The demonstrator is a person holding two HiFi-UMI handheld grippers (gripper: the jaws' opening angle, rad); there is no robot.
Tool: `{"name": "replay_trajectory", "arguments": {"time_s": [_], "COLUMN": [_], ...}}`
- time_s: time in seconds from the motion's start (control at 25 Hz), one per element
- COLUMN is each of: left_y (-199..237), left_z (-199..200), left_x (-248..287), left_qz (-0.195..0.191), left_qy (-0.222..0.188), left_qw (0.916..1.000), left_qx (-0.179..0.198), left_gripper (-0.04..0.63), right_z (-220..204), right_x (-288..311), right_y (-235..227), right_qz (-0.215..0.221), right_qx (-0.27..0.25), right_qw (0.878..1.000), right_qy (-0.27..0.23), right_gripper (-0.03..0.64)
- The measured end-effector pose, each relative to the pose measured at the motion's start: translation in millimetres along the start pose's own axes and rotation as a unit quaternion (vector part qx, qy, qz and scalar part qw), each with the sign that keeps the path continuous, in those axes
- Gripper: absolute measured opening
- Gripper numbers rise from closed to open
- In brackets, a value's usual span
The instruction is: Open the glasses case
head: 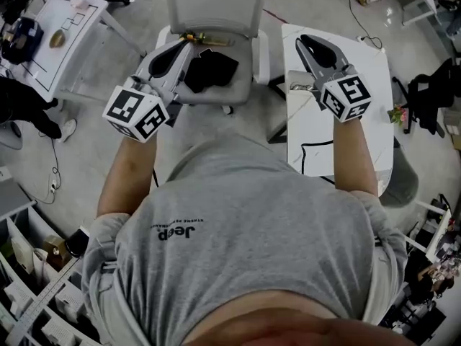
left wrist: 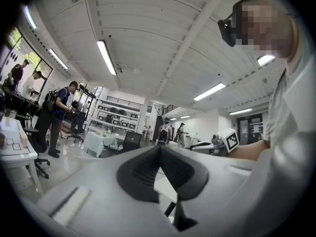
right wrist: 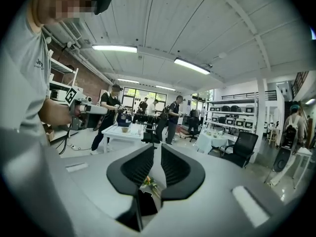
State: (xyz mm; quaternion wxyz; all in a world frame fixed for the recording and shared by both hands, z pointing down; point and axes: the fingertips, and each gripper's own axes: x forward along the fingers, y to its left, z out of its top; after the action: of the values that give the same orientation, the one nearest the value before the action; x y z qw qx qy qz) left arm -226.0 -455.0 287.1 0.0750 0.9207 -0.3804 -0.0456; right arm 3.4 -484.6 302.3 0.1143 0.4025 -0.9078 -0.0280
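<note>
1. Standing w/ a gripper raised in each hand: person in grey T-shirt [head: 238, 229], seen from above in head view.
2. L gripper [head: 184, 47]: over a white office chair [head: 216, 6], pointing away from the body. Its marker cube [head: 137, 112] is at the near end.
3. L gripper jaws: tips closed together in left gripper view, nothing btwn them.
4. R gripper [head: 305, 43]: over the far end of a white table [head: 324, 132], well apart from L gripper and about level w/ it in frame.
5. R gripper jaws: narrow, w/ a thin slit left at the tips in right gripper view. Nothing held.
6. Glasses case: can't pick it out w/ certainty in any view. Neither gripper has it.
7. Chair seat: black bundle [head: 210, 69] lies on it, w/ a small yellow item [head: 193, 37] at the back edge. Can't tell what either is.
8. White table top: black outline [head: 317, 153] drawn on it.
9. Second table [head: 65, 31] at far left of head view, also w/ lines drawn on top.
10. Bkgd in both gripper views: big room w/ strip lights, shelving, other ppl standing by tables.
</note>
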Motion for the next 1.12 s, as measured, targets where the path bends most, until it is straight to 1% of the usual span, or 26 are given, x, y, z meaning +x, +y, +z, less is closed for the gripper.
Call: {"name": "replay_trajectory", "arguments": {"time_s": [0.16,0.24,0.36,0.44,0.84,1.12], "left_y": [9,11,11,14,22,23], "left_z": [17,22,24,25,20,17], "left_x": [-21,-29,-38,-41,-48,-46], "left_qz": [0.013,0.017,0.021,0.023,0.032,0.034], "left_qy": [-0.012,-0.014,-0.013,-0.012,-0.003,0.0], "left_qw": [0.9998,0.9998,0.9997,0.9997,0.9995,0.9994], "left_qx": [0.0,0.002,0.003,0.002,-0.005,-0.006], "left_gripper": [0.026,0.026,0.026,0.026,0.026,0.026], "right_z": [19,28,34,34,29,25], "right_x": [14,19,23,27,37,41], "right_y": [19,26,38,45,54,51], "right_qz": [0.005,0.007,0.025,0.036,0.048,0.049], "right_qx": [0.014,0.037,0.085,0.099,0.117,0.118], "right_qw": [1.0,0.999,0.996,0.994,0.992,0.992], "right_qy": [-0.011,-0.02,-0.031,-0.031,-0.026,-0.023], "right_gripper": [0.027,0.007,0.003,0.003,0.003,0.003]}}
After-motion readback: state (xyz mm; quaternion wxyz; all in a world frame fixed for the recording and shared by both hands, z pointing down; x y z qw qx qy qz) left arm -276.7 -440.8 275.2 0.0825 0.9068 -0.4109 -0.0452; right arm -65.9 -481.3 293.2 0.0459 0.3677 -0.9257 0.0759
